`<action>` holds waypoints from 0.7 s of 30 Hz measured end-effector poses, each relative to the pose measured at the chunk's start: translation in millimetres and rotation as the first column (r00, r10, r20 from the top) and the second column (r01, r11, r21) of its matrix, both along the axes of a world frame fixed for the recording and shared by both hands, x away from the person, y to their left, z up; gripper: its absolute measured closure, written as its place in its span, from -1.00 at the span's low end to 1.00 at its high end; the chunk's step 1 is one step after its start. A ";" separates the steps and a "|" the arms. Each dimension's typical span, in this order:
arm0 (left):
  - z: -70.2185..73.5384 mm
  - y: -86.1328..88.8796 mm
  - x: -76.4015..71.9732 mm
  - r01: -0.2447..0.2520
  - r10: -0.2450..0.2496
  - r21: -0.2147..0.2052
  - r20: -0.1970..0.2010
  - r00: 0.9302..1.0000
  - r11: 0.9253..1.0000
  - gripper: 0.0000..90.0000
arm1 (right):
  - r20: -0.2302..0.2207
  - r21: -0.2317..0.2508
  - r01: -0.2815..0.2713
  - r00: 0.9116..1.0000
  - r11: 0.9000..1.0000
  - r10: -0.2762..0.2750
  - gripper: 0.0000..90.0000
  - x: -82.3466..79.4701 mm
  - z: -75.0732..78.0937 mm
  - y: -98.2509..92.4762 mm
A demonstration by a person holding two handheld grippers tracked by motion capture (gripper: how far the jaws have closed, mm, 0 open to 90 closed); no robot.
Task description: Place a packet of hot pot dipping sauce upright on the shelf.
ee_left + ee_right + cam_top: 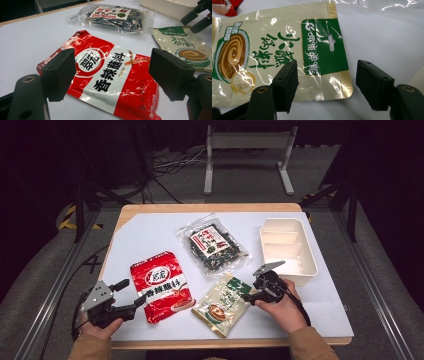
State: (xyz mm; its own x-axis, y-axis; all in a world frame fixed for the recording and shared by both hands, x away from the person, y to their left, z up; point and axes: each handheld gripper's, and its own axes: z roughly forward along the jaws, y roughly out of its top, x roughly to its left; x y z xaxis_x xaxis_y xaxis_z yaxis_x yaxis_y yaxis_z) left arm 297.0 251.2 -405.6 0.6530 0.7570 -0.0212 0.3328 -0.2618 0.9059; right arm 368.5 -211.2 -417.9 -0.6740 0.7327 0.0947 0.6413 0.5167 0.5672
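**Right tongs over the corner of the cream pouch**

We see the right tongs (248, 290) spread wide above the green-headed end of the glossy cream-and-green foil pouch (223, 304). One jaw stands over the pouch face, the other over bare white surface (145, 237) past the pouch's edge; nothing gripped.

The pouch lies flat near the front edge, just beside the red-and-white foil sachet (162, 285), a thin strip of surface between them.

Left tongs (131, 296) released, empty, at the red sachet's left border.

The clear bag of dark dried bits (212, 245) lies further back, mid-surface. The white compartmented plastic tray (311, 257) sits at the right, close behind the right tongs.

Open room: the back-left area and the left margin.
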 end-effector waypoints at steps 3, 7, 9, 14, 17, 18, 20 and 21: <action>0.0 0.1 0.1 0.000 0.000 0.000 0.000 1.000 1.000 -0.50 | -0.025 0.014 0.001 1.000 1.000 -0.001 -0.26 1.5 -1.7 -1.0; -0.1 0.1 0.2 -0.001 0.001 0.001 -0.001 1.000 1.000 -0.50 | -0.079 0.058 0.010 0.997 0.998 -0.005 -0.24 3.7 -3.5 -3.5; -0.2 -0.1 0.1 -0.003 0.003 0.000 -0.002 1.000 1.000 -0.50 | -0.082 0.069 0.015 0.997 0.998 -0.009 -0.20 4.0 -3.0 -5.1; -0.3 -0.4 0.0 -0.002 0.002 -0.002 -0.004 1.000 1.000 -0.50 | -0.073 0.114 0.016 0.997 0.993 -0.008 -0.03 2.5 2.6 -9.2; -0.4 -1.0 -0.2 -0.002 0.002 -0.004 -0.006 1.000 1.000 -0.50 | -0.081 0.149 0.009 0.997 0.989 0.003 0.05 1.2 6.0 -11.3; -0.3 -0.9 -0.1 -0.001 0.001 -0.002 -0.004 1.000 1.000 -0.50 | -0.090 0.162 0.004 0.996 0.987 0.010 0.08 1.0 6.6 -11.6; -0.4 -1.0 0.0 -0.001 0.001 -0.002 -0.004 1.000 1.000 -0.50 | -0.107 0.194 -0.006 0.994 0.981 0.027 0.09 1.2 6.8 -11.7; -0.6 -1.3 0.1 -0.001 0.001 -0.004 -0.004 1.000 1.000 -0.50 | -0.110 0.193 -0.005 0.994 0.981 0.027 0.10 1.5 6.5 -11.5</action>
State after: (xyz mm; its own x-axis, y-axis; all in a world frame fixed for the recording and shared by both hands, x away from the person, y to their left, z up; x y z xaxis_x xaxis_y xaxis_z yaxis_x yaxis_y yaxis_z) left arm 297.1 249.9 -406.2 0.6519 0.7579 -0.0264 0.3367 -0.2580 0.9056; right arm 370.0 -222.7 -411.4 -0.6627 0.6828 0.3077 0.6986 0.4155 0.5825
